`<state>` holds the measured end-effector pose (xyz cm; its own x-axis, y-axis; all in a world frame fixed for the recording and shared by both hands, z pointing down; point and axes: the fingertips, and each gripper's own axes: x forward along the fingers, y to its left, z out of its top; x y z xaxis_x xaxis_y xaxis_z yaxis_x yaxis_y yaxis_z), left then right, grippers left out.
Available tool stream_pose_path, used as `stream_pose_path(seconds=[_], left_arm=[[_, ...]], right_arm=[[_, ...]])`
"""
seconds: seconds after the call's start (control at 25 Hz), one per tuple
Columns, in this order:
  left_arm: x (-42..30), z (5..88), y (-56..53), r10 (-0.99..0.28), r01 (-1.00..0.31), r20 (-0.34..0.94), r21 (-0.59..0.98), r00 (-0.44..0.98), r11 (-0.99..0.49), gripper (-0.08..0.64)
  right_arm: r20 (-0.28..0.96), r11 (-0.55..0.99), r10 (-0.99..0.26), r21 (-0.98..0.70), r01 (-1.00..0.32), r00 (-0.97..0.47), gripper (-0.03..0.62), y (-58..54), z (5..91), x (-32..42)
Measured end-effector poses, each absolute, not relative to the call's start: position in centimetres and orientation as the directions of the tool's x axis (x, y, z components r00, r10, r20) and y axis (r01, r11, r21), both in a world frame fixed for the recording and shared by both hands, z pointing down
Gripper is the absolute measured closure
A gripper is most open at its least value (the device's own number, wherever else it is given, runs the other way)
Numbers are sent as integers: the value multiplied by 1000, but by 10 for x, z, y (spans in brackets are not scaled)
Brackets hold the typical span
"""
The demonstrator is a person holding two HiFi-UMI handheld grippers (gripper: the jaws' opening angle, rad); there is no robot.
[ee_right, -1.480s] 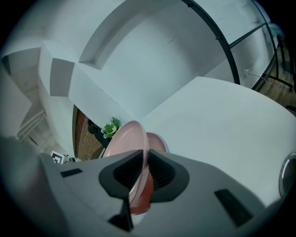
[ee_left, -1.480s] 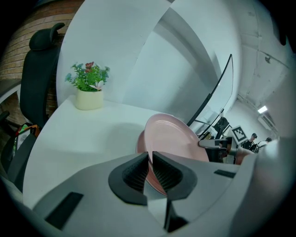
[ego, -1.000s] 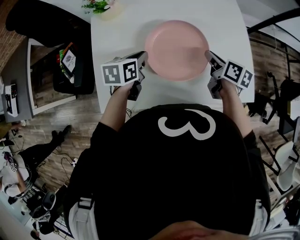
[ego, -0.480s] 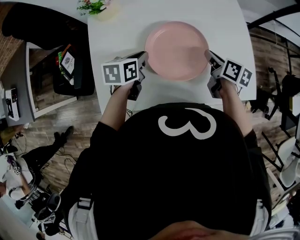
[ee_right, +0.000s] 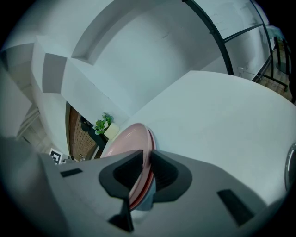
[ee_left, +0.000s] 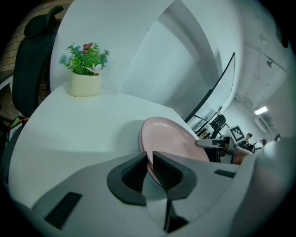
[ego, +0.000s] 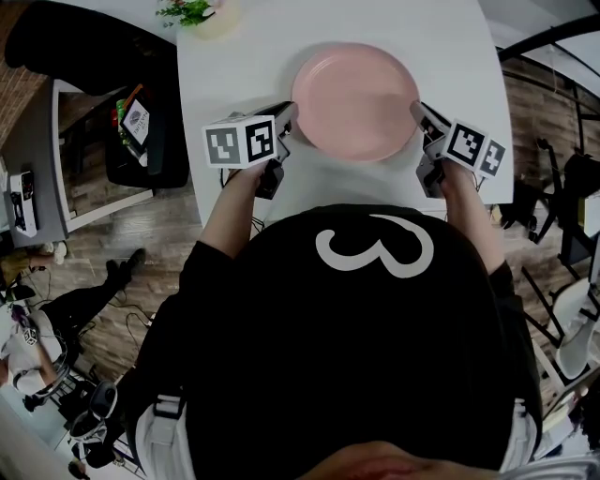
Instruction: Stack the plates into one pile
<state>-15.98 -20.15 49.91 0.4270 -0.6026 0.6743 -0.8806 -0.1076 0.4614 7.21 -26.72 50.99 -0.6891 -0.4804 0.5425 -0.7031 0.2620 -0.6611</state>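
Head view: item, pink plates (ego: 354,98), on white table (ego: 450,56), midway between its left and right edges and short of the near edge. Potted plant (ego: 192,11) by the far left corner, well apart.

Left gripper (ego: 289,117): at the plates' left rim. Right gripper (ego: 419,114): at the right rim, opposite.

Left gripper view: jaws narrowed onto the plates' rim, one ribbed pad on each face. The rim runs through the slot between them.

Right gripper view: jaws likewise pinching the rim. More than one edge shows nested there, so the pile appears already made. Whether it rests on the table or is raised cannot be determined.

Handling note (judgement): the step in hand is a two-sided carry or set-down of the pile. Keep both pinches level and matched. Move the hands together so the nested rims do not slide. Let go on both sides at once, and only when the base sits flat.
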Motion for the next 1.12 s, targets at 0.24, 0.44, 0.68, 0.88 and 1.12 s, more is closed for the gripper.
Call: stream_pose_path(seconds=[0.24,0.44,0.68,0.88,1.12], left_arm=[[-160,497,-201,-624,-876,652,469,430,-113,512],[-160,490,-195,-678,-886,624,455,389,-90,443],[-140,481,-170,-698,-883,605,461,384,-86,440],[-106,465,-141,-704,-883,585,449,403,-133,442],[-52,430,-100,-720,-828,502,531,478,-180,442]], right_arm=[[512,294,-477,-673,-679,-714,497,-265,504,67],[504,339,-491,-640,-689,-710,434,-260,502,72],[454,398,-493,-641,-657,-742,419,-240,492,90],[394,441,-468,-672,-596,-791,419,-209,482,100],[337,540,-420,-653,-531,-843,419,-164,447,121]])
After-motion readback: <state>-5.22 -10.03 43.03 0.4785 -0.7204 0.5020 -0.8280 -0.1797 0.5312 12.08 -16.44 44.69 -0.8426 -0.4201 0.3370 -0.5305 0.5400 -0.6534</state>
